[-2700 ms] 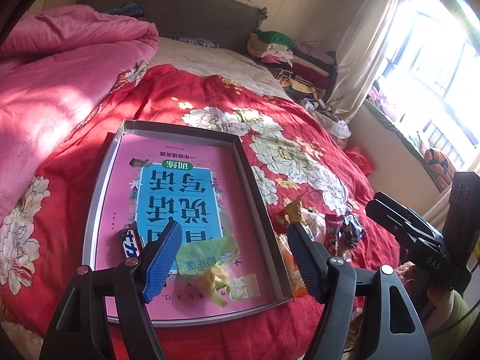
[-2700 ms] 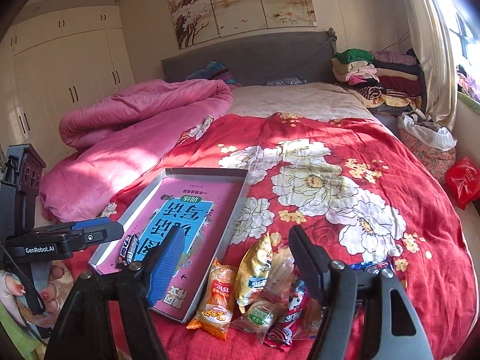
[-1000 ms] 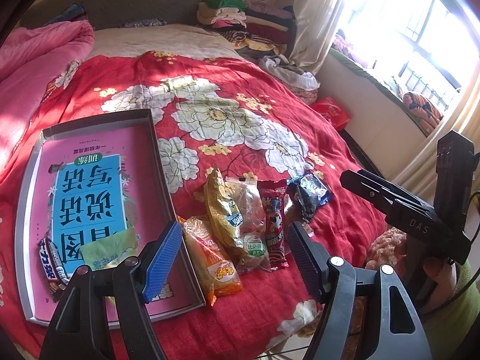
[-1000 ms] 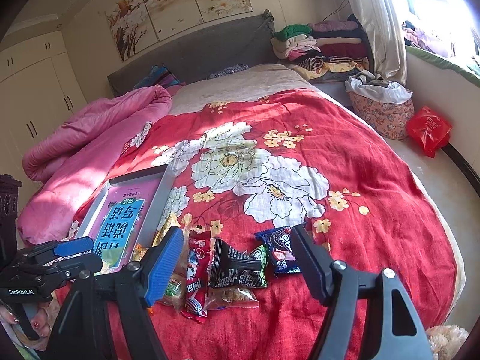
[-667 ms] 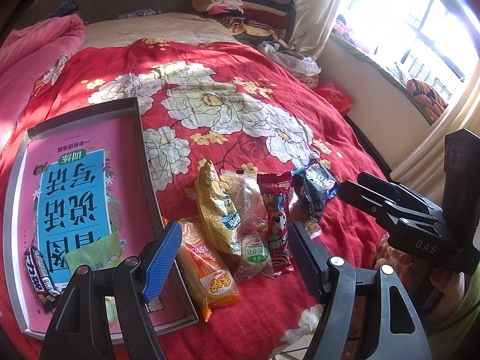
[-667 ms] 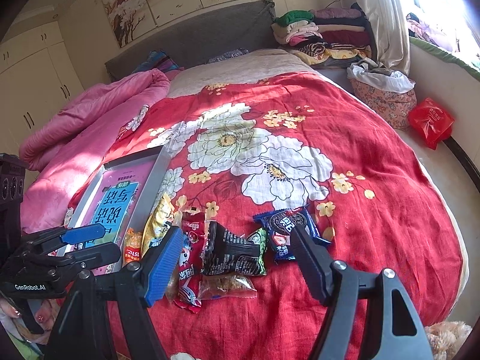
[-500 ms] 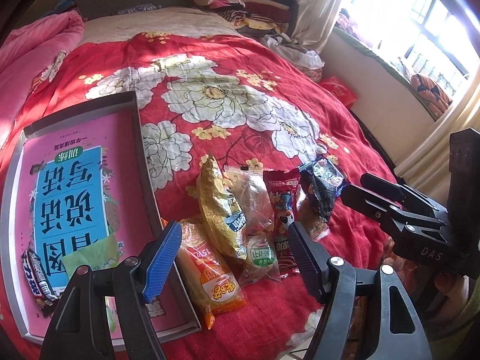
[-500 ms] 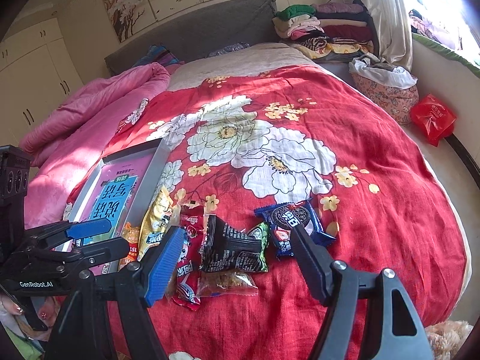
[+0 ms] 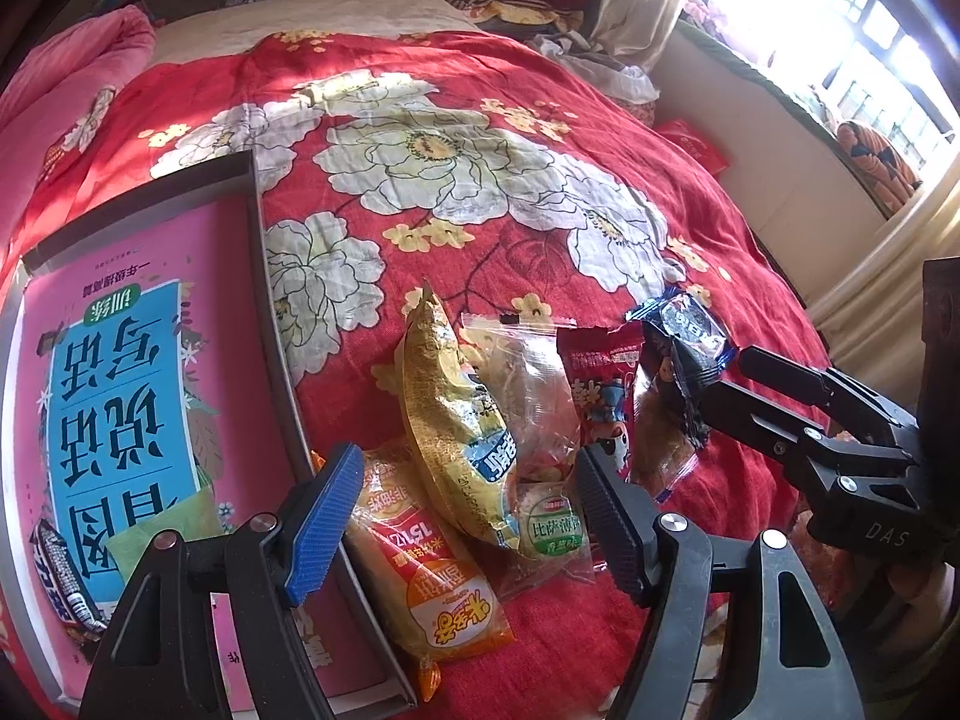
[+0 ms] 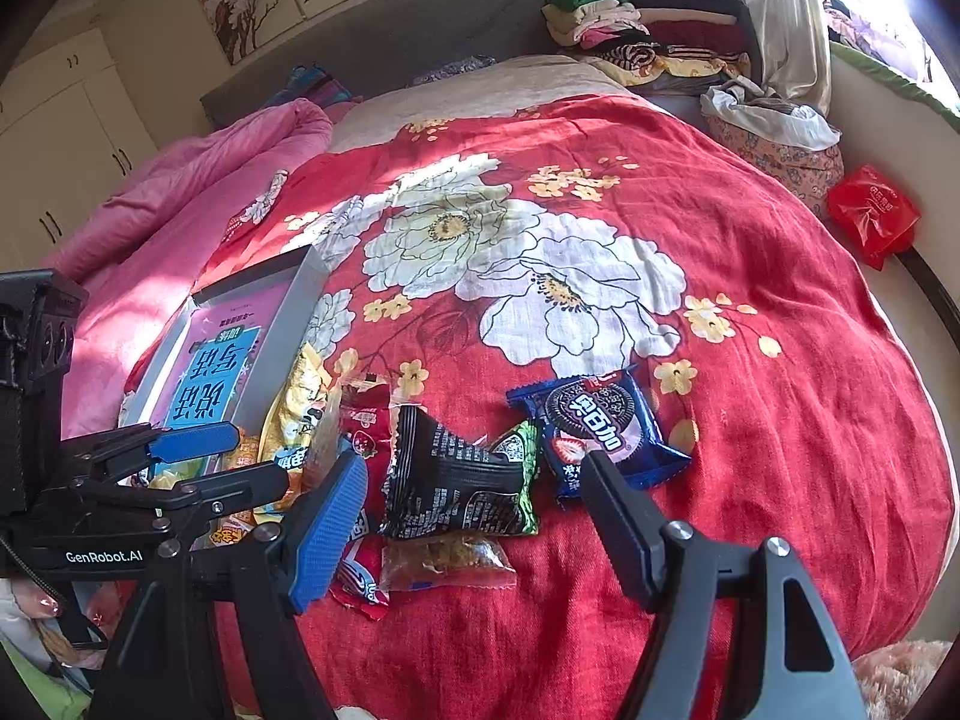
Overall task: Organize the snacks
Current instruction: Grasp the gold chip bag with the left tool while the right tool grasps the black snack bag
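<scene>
On the bed (image 10: 750, 450), snacks lie beside the tray (image 9: 273, 324). My left tongs (image 9: 465, 516) gape over the yellow bag (image 9: 450, 420); my right tongs (image 10: 468, 516) gape over the black packet (image 10: 456, 480).

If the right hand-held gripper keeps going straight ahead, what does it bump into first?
Probably the black snack packet. The right hand-held gripper is open and the packet lies just ahead between its fingers, on the red bedspread. Depth is hard to judge.

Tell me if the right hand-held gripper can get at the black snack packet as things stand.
Probably yes. The right hand-held gripper is open and empty, and the black snack packet lies on top of the pile between its fingers, nothing covering it. The blue cookie packet sits just beside it.
</scene>
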`<action>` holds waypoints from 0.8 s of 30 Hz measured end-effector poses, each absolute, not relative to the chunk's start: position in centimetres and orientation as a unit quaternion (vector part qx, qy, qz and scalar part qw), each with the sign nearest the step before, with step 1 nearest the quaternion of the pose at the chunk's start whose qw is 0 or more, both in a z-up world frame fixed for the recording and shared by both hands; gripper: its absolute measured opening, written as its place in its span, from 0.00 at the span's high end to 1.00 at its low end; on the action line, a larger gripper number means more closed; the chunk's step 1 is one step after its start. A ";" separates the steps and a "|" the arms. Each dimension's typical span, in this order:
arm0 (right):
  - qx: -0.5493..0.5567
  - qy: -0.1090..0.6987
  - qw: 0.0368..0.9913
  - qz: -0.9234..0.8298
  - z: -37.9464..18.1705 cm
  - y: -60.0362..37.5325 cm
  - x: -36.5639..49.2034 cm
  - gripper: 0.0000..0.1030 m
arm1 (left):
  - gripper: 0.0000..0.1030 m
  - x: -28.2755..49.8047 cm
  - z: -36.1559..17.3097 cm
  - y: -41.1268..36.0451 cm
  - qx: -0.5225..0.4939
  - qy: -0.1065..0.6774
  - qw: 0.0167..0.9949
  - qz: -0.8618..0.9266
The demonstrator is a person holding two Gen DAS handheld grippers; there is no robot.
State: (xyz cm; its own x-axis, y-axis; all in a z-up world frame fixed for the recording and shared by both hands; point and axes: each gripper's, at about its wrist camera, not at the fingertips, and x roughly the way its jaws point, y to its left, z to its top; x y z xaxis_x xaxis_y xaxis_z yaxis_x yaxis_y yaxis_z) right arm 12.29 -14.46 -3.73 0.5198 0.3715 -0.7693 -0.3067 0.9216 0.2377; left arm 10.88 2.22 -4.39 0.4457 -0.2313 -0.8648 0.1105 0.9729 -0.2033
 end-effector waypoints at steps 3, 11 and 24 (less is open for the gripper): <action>0.038 0.453 0.869 0.193 -4.0 -14.5 12.5 0.29 | 0.43 11.2 -4.7 2.0 -0.044 0.524 0.845 -0.098; 0.047 0.475 0.857 0.195 -5.2 -14.3 13.3 0.29 | 0.52 12.0 -5.5 1.8 -0.037 0.537 0.837 -0.098; 0.048 0.479 0.848 0.220 -5.9 -13.4 13.8 0.42 | 0.54 13.4 -6.3 3.2 -0.098 0.542 0.828 -0.105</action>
